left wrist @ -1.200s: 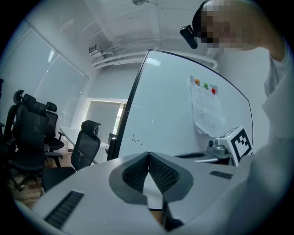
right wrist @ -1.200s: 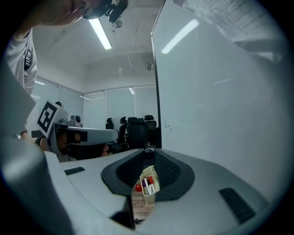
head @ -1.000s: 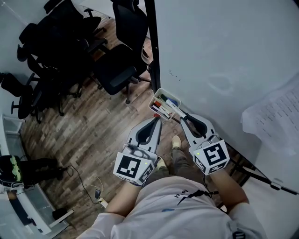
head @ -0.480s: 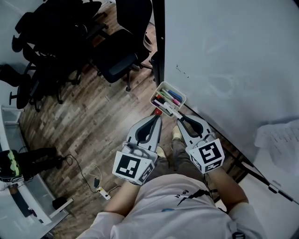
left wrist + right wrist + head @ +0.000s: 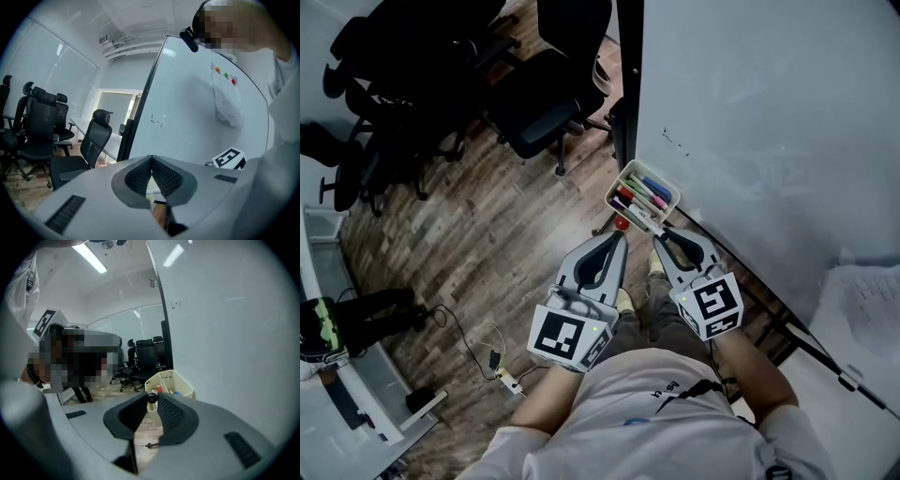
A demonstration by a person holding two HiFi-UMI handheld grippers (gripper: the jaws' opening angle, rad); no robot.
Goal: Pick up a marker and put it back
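Our right hand-held gripper (image 5: 152, 404) is clamped on a black-capped marker (image 5: 152, 397). Its long axis seems to run along the jaws, toward the marker tray (image 5: 180, 383) just ahead on the whiteboard (image 5: 769, 112). Our left hand-held gripper (image 5: 151, 159) is pinched closed on nothing and sits farther from the tray.

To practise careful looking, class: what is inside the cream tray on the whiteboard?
Several markers, red, green and blue among them, lie in the tray. Its floor is hidden beneath them.

cool, dim overhead light, ceiling strip lights (image 5: 93, 258) glaring, fisheye-warped dark corners, near jaws soft.
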